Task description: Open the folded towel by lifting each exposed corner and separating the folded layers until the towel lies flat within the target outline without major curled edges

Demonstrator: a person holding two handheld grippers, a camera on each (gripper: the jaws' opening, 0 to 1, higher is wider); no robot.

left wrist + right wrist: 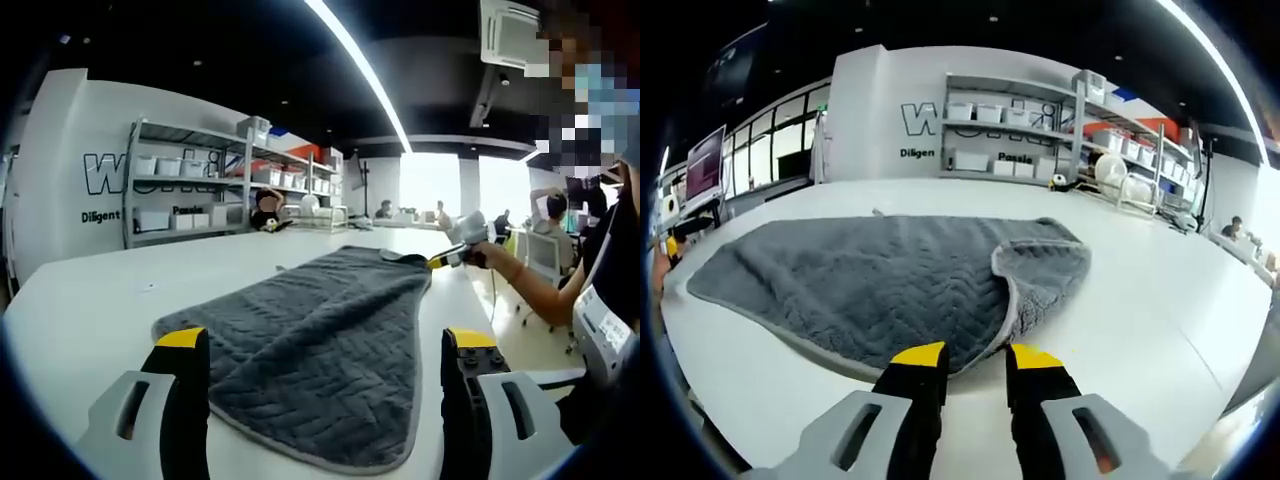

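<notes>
Towel point(320, 350) position: the grey, herringbone-textured towel is laid on the white table point(90, 310), spread across most of its near surface. In the left gripper view, the towel is seen running from between the jaws away toward the far side, with its pale stitched edge curving round the near end.

Left gripper point(325, 345): the 2 black, yellow-tipped jaws are held wide apart, with nothing between them but the towel surface lying beyond. Whether the jaw tips touch the cloth cannot be told.

Right gripper point(975, 360): in the right gripper view, its 2 jaws are seen close together — a narrow gap remains — with the towel's near hem lying at the tips. Whether the hem is actually pinched cannot be told from this view. In the left gripper view, the same gripper point(455, 255) is seen at the towel's far corner, held by a person's hand point(490, 255), and the corner is raised slightly off the table there.

Towel condition: in the right gripper view, 1 folded-over flap point(1045, 265) is seen at the right end, its edge curled back over the main layer. The remainder lies flat.

Surroundings: metal shelving point(1040, 130) with white bins is set against the wall — lettering is partly visible behind it. A monitor point(702, 165) is seen at the left.
</notes>
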